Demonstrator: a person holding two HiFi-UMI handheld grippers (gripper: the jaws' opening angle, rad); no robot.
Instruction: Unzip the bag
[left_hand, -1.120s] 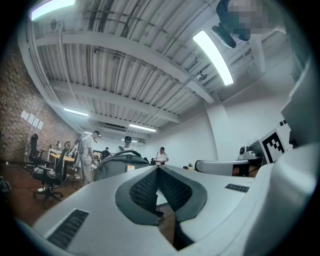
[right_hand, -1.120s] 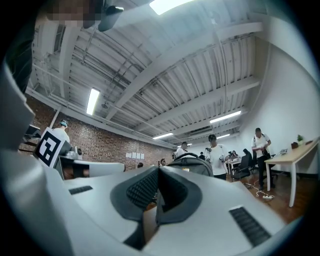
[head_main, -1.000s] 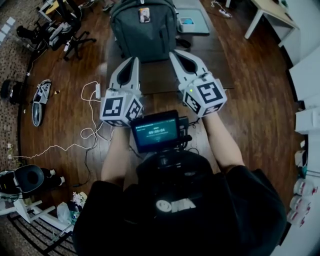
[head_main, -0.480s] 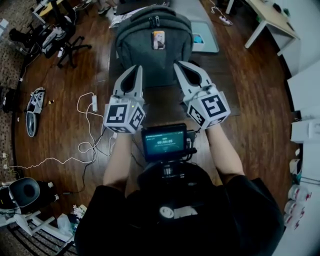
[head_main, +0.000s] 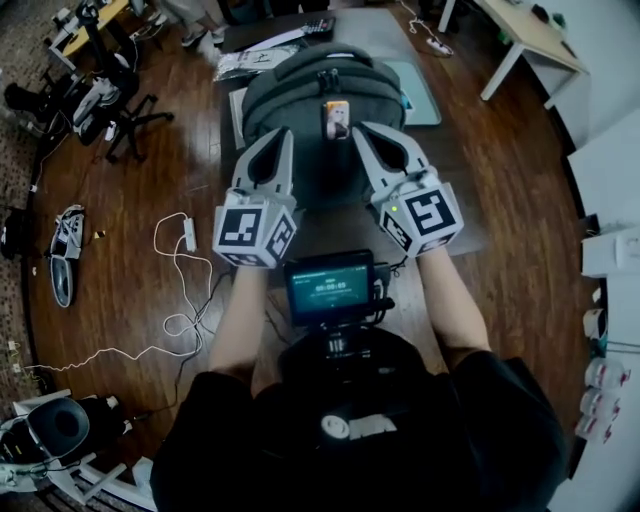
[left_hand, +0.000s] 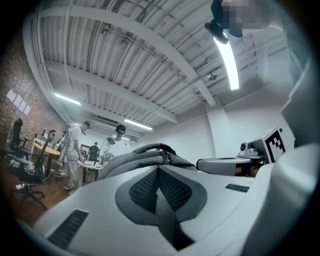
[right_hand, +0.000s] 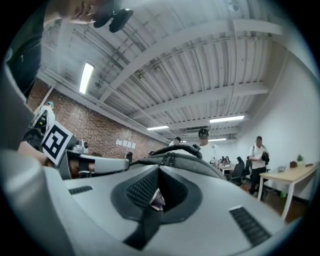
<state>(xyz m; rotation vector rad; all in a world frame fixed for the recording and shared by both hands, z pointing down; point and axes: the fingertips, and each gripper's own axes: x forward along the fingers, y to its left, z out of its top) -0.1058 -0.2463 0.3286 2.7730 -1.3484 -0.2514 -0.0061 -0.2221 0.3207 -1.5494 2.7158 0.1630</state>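
Observation:
A grey backpack (head_main: 318, 92) lies on a dark table (head_main: 455, 205), with a small orange tag (head_main: 336, 118) on its front. Its carry handle and zip pulls (head_main: 330, 52) are at the far end. Both grippers point level at it, side by side. My left gripper (head_main: 284, 134) is shut and empty, with its tip over the bag's near left part. My right gripper (head_main: 361, 129) is shut too, with its tip beside the tag. In the left gripper view the bag (left_hand: 131, 157) rises just past the shut gripper (left_hand: 158, 170). The right gripper view shows the zip pulls (right_hand: 168, 159) beyond the shut gripper (right_hand: 159, 170).
A pale blue pad (head_main: 420, 92) and papers (head_main: 258, 62) lie on the table beside the bag. White cables (head_main: 180, 250) trail over the wooden floor at left, near an office chair (head_main: 112, 98). A white desk (head_main: 530, 30) stands at far right. People stand in the background.
Both grippers have moved forward, side by side, from the table's near edge to the bag. Their tips now overlap its front, and both stay shut.

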